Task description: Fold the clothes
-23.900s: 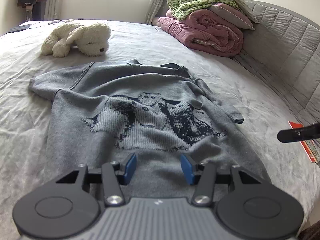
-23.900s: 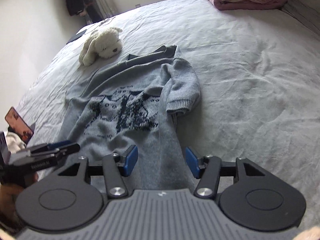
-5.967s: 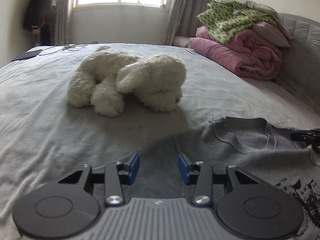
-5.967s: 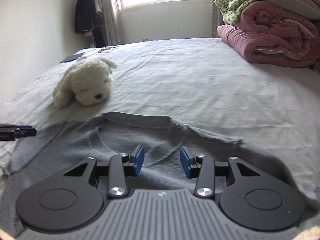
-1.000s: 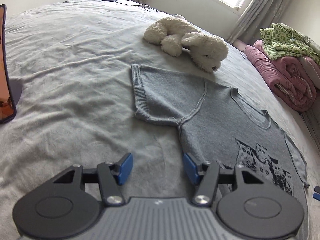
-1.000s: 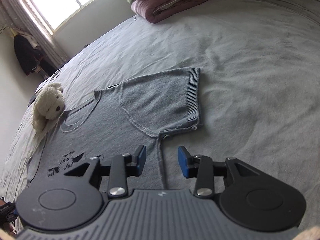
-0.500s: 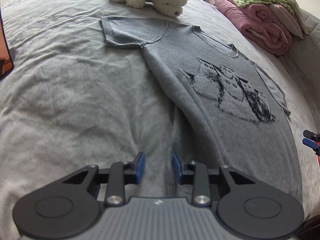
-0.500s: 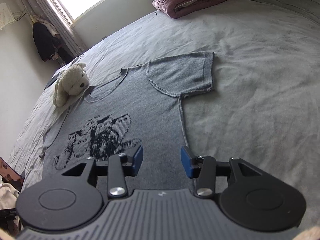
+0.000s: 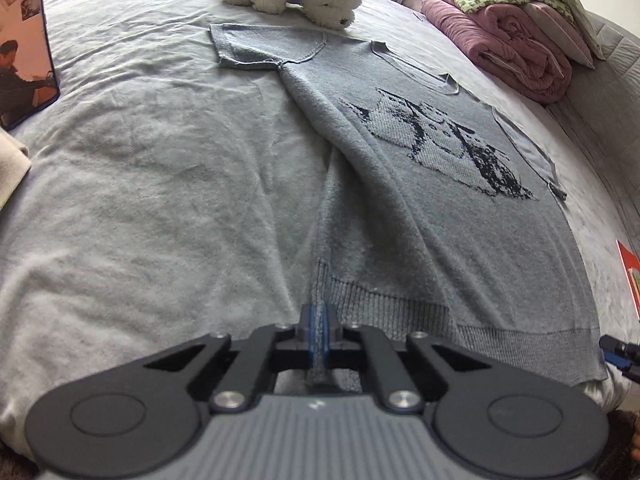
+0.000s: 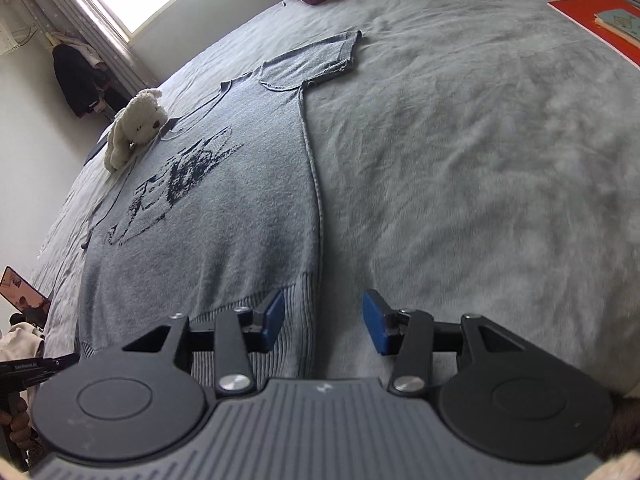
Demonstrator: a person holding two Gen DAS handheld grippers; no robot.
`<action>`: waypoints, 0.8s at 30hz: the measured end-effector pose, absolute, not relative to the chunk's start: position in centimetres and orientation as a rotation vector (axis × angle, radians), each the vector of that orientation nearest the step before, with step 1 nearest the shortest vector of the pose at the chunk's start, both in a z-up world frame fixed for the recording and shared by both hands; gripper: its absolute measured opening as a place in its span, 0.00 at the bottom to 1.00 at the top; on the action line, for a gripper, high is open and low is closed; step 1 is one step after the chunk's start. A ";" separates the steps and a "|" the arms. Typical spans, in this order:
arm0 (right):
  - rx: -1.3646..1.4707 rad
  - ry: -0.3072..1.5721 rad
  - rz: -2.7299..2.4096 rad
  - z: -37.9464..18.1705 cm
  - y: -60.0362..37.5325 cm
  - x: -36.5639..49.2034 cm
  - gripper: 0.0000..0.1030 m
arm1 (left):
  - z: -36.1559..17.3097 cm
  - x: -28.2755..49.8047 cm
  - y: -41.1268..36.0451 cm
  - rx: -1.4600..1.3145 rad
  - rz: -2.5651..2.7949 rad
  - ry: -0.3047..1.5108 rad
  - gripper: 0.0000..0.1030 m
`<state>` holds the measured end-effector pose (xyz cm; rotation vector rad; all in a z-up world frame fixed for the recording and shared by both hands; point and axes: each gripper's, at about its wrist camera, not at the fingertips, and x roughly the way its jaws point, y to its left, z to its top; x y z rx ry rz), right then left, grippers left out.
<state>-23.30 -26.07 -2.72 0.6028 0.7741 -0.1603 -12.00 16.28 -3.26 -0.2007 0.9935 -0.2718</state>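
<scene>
Having slid down from the sleeves to the hem since a second ago, left gripper [image 9: 319, 330] now clamping tight on the ribbed hem corner of the grey sweater [image 9: 460, 216], lying flat on the bed [image 9: 140, 184] straight ahead. Right gripper [image 10: 323, 320] hanging about half open, jaws just widening, the opposite hem corner sitting between the pads but not yet pinched. Probably worth biting equally deep on that side before lifting, keeping both corners level, so no skewing.

Grey knit short-sleeved sweater [image 9: 460, 216], dark cat motif, spread flat on bed, ribbed hem nearest
</scene>
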 end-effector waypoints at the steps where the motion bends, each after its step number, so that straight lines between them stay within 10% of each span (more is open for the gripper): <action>1: 0.591 0.766 -0.163 -2.7 -25.6 -23.7 0.39 | -3.1 -12.5 16.4 -0.210 -0.262 0.981 0.03; 5: 0.505 0.779 -0.168 -2.4 -24.0 -24.1 0.03 | -1.6 -14.6 16.8 -0.243 -0.224 0.914 0.02; 24: 0.419 0.789 -0.225 -2.1 -23.5 -24.8 0.05 | -2.9 -16.5 19.6 -0.305 -0.175 0.932 0.12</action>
